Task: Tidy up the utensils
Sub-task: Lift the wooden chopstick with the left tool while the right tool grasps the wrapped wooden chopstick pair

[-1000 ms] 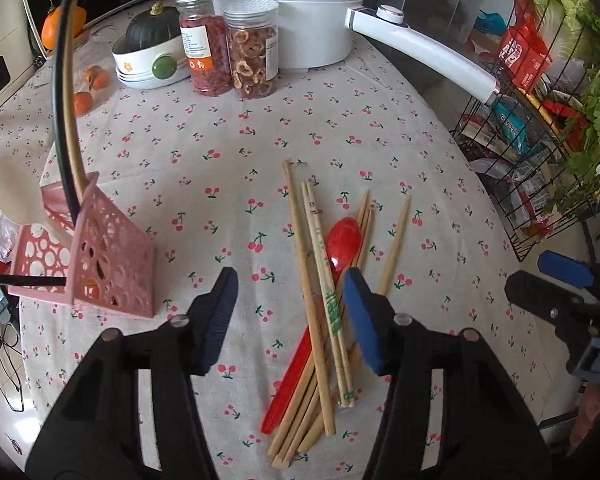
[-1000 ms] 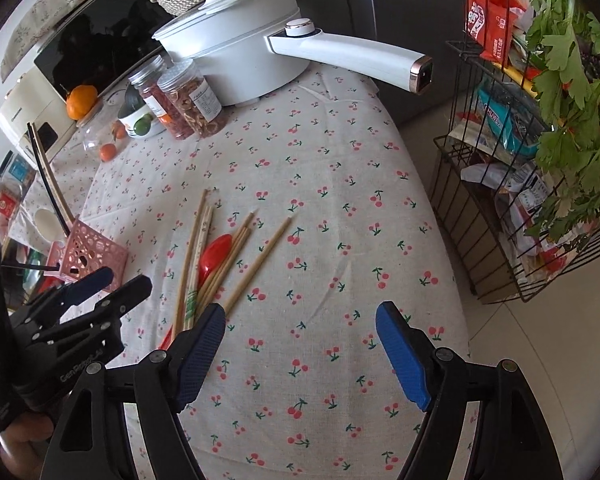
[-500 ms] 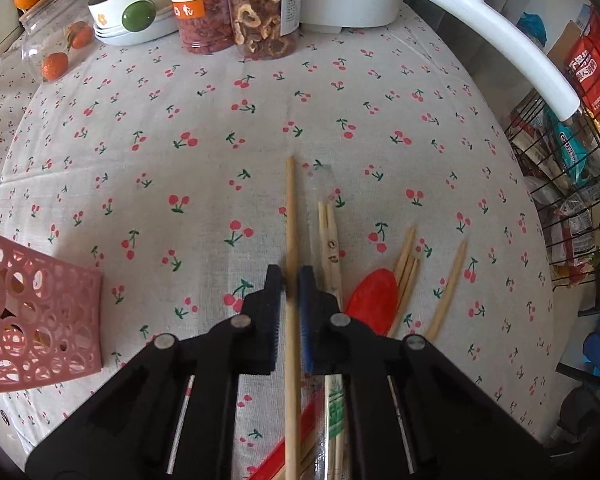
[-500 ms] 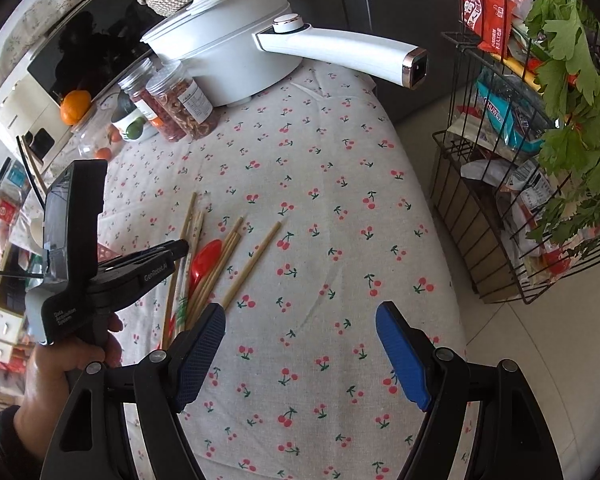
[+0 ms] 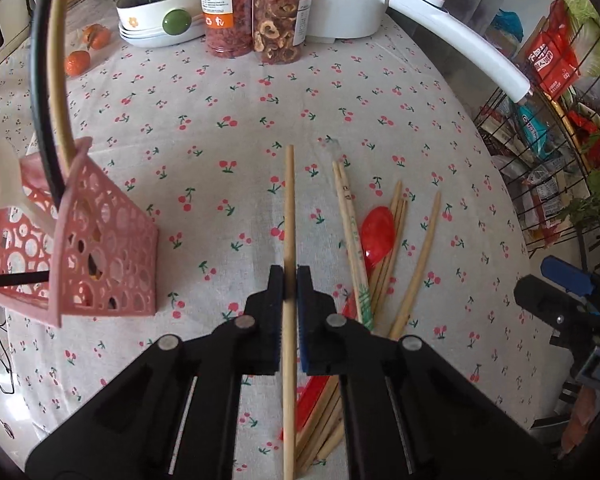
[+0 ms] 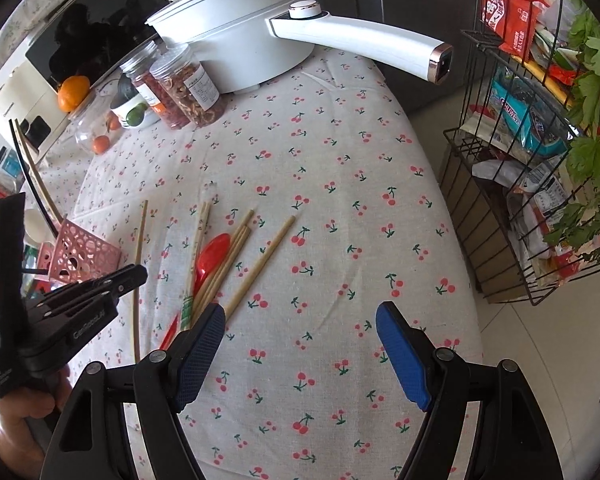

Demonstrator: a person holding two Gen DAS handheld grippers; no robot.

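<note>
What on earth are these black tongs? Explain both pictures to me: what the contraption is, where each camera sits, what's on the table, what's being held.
There is no robot here. A person holds a hand-operated two-finger gripper in each hand, and each gripper carries a wide-angle camera looking forward along its fingers.

The left wrist picture shows the left gripper shut on a single bamboo chopstick; its jaws have just closed on it. The right wrist picture shows the right gripper open and empty above the cherry-print tablecloth.

On the cloth lie loose chopsticks and a red plastic spoon. To the left stands a pink perforated utensil holder, which already has some utensils in it. Farther back are two jars of dried food, a white pot with a long handle and a wire rack off the table's edge.
</note>
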